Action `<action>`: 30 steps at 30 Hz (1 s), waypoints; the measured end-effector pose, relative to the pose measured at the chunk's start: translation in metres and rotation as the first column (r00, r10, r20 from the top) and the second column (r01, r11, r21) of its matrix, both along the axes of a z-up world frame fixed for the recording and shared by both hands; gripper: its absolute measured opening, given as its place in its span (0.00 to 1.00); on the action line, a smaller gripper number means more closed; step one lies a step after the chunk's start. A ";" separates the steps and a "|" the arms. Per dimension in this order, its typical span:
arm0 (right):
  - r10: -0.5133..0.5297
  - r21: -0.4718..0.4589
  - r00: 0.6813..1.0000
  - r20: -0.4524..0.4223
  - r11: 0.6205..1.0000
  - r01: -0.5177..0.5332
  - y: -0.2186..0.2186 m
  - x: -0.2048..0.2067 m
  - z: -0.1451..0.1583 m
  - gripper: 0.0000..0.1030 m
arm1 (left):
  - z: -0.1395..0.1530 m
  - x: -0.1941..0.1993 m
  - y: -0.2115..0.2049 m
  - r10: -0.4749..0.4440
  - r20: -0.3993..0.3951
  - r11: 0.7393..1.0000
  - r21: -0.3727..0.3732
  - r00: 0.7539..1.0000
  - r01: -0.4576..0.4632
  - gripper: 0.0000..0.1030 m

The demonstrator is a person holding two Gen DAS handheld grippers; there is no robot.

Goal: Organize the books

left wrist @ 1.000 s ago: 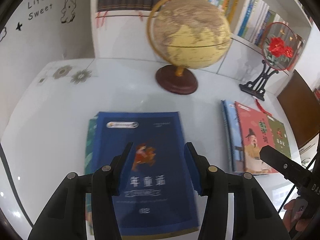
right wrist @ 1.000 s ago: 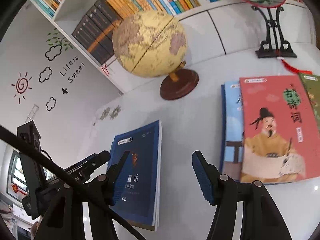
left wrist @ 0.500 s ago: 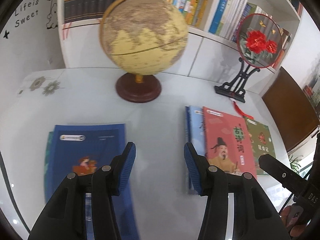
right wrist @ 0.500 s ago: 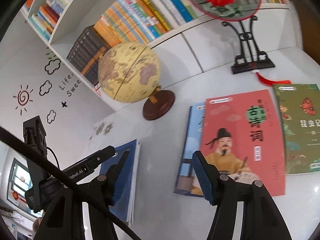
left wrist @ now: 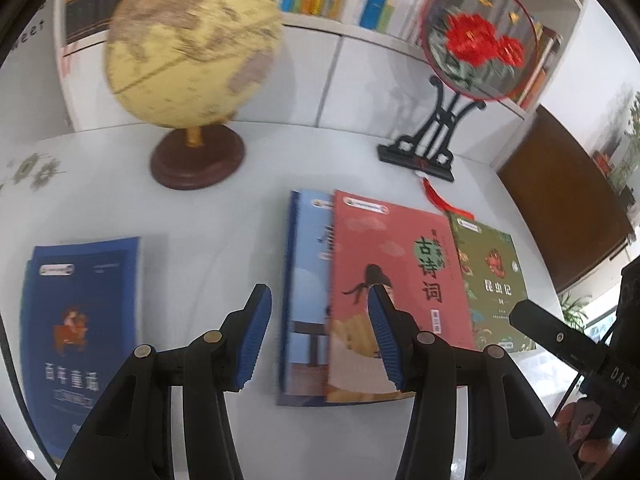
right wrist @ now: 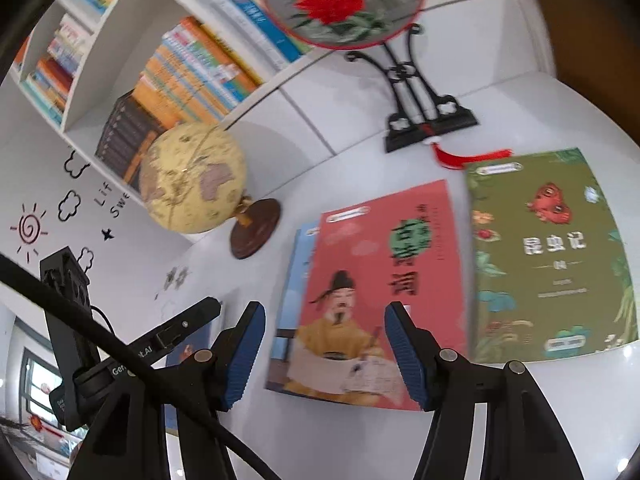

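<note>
The light-blue book (left wrist: 304, 280) lies mostly hidden under the red book (left wrist: 396, 280), the green book (right wrist: 548, 256) just beside that at 3 o'clock. Only the left camera shows the dark-blue book (left wrist: 80, 312) whole, well apart at 9 o'clock; its blurred title seems unreadable. The left gripper (left wrist: 316, 336) and right gripper (right wrist: 324, 352) hover with jaws apart, holding nothing.

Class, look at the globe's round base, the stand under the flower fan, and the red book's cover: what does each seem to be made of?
Globe's base: likely wood, dark reddish brown with a smooth, slightly glossy finish.
Fan stand: black openwork scrolls, lacquered wood or moulded plastic; the look leaves it open.
Red book: thin printed paper cover lying flat, apparently matte.
</note>
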State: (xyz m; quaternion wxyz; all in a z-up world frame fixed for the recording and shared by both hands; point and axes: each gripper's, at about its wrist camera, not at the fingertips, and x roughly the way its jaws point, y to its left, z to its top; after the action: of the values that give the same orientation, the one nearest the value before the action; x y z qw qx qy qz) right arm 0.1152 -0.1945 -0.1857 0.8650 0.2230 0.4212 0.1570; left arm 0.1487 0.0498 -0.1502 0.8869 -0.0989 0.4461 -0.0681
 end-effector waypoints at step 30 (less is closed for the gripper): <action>0.011 -0.030 0.992 -0.128 0.999 -0.015 -0.057 0.044 -0.054 0.59 | -0.052 0.043 -0.051 -0.013 -0.080 0.999 0.029 0.997 0.016 0.46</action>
State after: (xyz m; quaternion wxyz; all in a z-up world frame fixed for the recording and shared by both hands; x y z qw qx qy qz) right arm 0.1597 -0.2518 -0.2399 0.8384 0.2167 0.4797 0.1415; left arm 0.1913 -0.0016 -0.2022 0.8693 -0.0852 0.4827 -0.0640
